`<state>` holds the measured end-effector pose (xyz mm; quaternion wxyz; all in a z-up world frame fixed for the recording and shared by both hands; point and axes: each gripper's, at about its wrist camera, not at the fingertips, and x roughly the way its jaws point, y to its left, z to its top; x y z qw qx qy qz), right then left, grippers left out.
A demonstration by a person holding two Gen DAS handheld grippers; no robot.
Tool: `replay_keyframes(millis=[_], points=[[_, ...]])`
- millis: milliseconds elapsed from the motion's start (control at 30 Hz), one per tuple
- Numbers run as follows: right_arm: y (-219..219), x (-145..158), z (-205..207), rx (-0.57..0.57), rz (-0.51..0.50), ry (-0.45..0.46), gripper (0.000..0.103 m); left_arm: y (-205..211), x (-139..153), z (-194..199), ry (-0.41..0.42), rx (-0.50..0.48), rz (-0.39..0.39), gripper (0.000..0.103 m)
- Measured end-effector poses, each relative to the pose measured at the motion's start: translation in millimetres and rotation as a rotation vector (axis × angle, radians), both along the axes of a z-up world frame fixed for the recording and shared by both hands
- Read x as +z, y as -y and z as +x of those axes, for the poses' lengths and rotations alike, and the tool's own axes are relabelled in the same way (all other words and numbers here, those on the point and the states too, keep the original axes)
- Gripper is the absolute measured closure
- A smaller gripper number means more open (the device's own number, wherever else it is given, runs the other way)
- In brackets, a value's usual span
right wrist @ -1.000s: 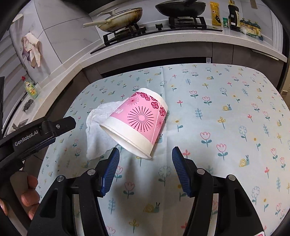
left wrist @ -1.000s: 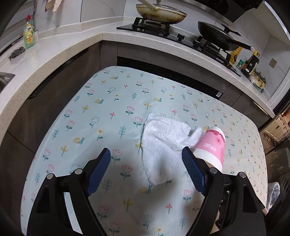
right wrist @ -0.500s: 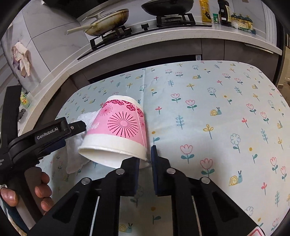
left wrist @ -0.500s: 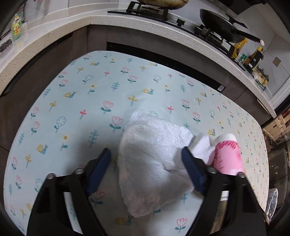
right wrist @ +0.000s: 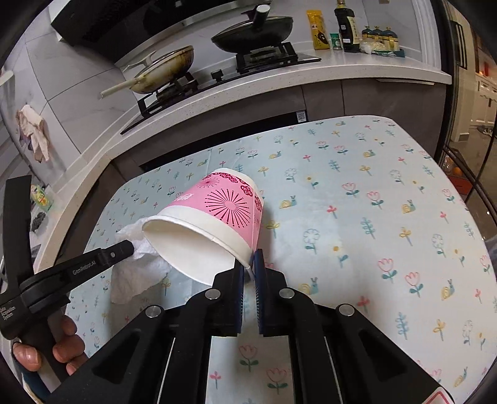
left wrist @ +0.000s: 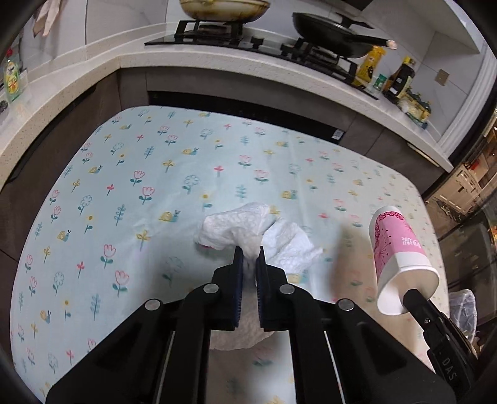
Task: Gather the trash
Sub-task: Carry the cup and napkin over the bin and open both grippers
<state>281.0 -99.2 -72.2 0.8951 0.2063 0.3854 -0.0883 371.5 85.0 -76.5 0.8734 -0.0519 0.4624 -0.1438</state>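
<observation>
Your left gripper (left wrist: 248, 253) is closing on the crumpled white paper towel (left wrist: 245, 231), its blue pads pinching a fold of it while the rest of the sheet spreads over the flower-print tablecloth (left wrist: 130, 192), toward the near middle of the table. Your right gripper (right wrist: 248, 264) is clenched on the rim of the pink-and-white paper cup (right wrist: 214, 217), which tilts with its open mouth toward you and its base pointing at the table's far edge (from the left wrist view the cup hangs clear of the cloth, off to the right of the towel).

The table's far edge runs close beside the dark cabinet fronts under the speckled white countertop (right wrist: 279, 74), leaving only a narrow gap there. The right half of the cloth lies open, with nothing on it. Past the table's right edge a clear plastic bag (left wrist: 464, 307) shows low down.

On the counter stand a pale frying pan (right wrist: 164, 68) and a black lidded wok (right wrist: 253, 29) on the hob. You can read "GenRobot.AI" on the left gripper's side in the right wrist view; the white print on the cup is too blurred to read.
</observation>
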Motion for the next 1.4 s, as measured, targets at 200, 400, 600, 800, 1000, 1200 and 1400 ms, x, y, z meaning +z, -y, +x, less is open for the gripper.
replay_keyframes(millis=[200, 400, 600, 800, 1000, 1200, 1400], points=[[30, 26, -44, -0.057, 0.0, 0.041, 0.097, 32, 40, -39, 0.054, -0.051, -0.015, 0.096], [66, 47, -94, -0.122, 0.012, 0.08, 0.097, 77, 73, -83, 0.099, -0.127, -0.018, 0.096], [107, 61, -147, -0.184, 0.008, 0.103, 0.097, 131, 96, -129, 0.125, -0.215, -0.025, 0.096], [150, 65, -201, -0.261, 0.008, 0.112, 0.097, 181, 105, -168, 0.14, -0.299, -0.017, 0.096], [186, 64, -245, -0.327, 0.012, 0.114, 0.097, 226, 112, -203, 0.148, -0.377, -0.014, 0.096], [210, 62, -275, -0.379, 0.013, 0.111, 0.097, 263, 112, -230, 0.152, -0.441, -0.005, 0.096], [232, 55, -300, -0.422, 0.022, 0.099, 0.097, 292, 109, -251, 0.147, -0.492, 0.002, 0.096]])
